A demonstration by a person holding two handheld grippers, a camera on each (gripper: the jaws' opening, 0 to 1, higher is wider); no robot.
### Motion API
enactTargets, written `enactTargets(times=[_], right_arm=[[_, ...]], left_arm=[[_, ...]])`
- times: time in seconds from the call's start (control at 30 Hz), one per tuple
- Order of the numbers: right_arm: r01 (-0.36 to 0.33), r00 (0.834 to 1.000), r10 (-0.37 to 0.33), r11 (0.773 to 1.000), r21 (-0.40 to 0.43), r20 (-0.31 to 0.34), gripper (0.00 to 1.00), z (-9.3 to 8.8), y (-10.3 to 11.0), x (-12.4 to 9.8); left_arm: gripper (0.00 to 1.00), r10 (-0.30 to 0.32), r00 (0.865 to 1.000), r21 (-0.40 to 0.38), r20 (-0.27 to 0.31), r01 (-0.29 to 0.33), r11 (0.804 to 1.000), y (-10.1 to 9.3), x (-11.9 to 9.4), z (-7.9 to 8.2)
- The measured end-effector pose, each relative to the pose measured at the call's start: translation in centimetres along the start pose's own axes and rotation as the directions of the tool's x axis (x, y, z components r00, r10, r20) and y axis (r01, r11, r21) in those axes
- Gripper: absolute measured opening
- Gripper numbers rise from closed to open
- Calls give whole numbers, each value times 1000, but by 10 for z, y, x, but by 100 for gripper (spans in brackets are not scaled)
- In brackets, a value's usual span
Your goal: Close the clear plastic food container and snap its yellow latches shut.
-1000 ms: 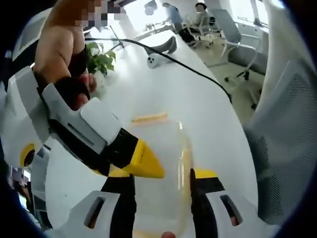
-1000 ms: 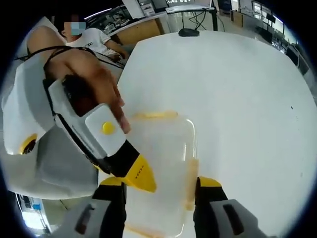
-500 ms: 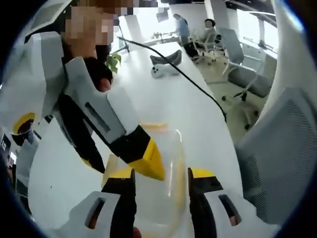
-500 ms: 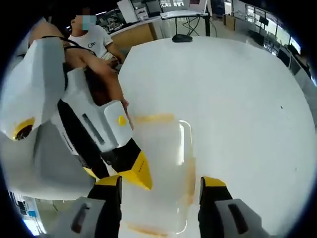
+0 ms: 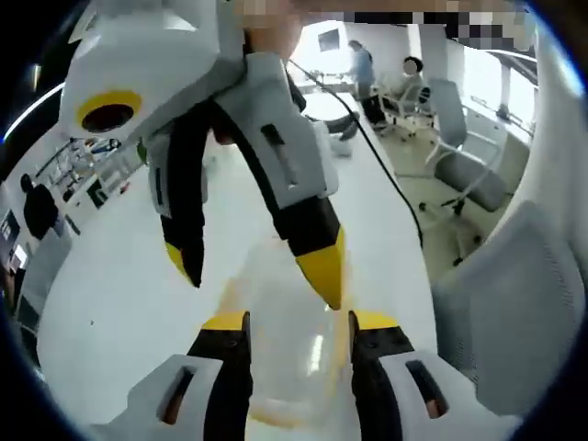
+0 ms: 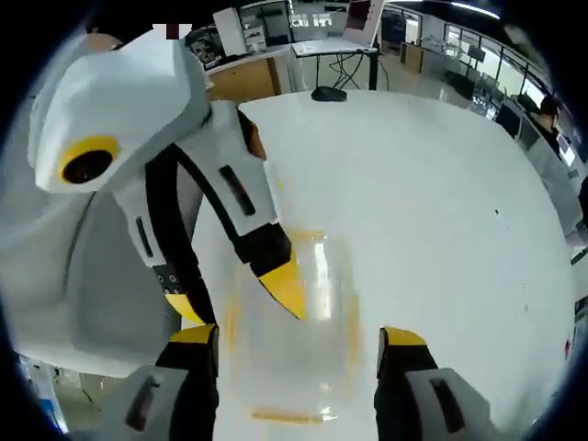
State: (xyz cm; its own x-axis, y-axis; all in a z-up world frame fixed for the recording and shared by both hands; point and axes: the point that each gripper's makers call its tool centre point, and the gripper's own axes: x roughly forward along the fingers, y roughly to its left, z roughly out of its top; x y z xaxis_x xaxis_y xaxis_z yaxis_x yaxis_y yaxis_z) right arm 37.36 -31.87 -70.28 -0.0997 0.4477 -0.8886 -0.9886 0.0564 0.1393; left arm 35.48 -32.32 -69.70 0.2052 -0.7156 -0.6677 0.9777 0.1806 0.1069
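Looking along our left gripper [image 5: 287,342], we see the clear plastic food container [image 5: 276,367] lying flat on the white worktop [image 5: 110,303], right between the two black and yellow jaws, which stand apart and are not squeezing anything. Our right gripper [image 5: 253,262] comes down into this view from above, its two yellow tips spread wide over the far end of the container; one tip hangs just above the lid, and we cannot tell if it touches. A black cable [image 5: 390,175] runs across the far side of the worktop, and a grey mesh chair [image 5: 514,303] stands beside it. In the right gripper view, the container [image 6: 289,367] lies between the right gripper's [image 6: 299,344] own jaws, which are also spread wide with nothing held. A yellow latch [image 6: 285,416] shows along the near edge of the container, and more yellow runs down its sides. The left gripper [image 6: 243,299] reaches in from the left, jaws apart, with one yellow tip over the lid. A dark computer mouse [image 6: 328,93] sits at the far end of the worktop [image 6: 441,211].
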Motion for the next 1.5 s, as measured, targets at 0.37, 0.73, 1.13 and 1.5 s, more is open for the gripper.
enactTargets(times=[0.37, 0.73, 1.13, 1.5], right_arm=[[83, 989, -86, 996, 31, 117, 67, 5, 6, -6], [196, 937, -205, 979, 60, 284, 69, 14, 11, -21], [257, 854, -329, 940, 223, 403, 80, -5, 16, -26], [290, 826, -384, 917, 274, 412, 85, -29, 11, -14]], left_arm=[[43, -5, 1000, -42, 3, 5, 999, 5, -13, -6], [53, 3, 995, -160, 95, 12, 987, 15, -29, 5], [66, 88, 981, -273, 174, -38, 961, 31, -44, -4], [74, 127, 974, -264, 189, -75, 962, 25, -38, -25]])
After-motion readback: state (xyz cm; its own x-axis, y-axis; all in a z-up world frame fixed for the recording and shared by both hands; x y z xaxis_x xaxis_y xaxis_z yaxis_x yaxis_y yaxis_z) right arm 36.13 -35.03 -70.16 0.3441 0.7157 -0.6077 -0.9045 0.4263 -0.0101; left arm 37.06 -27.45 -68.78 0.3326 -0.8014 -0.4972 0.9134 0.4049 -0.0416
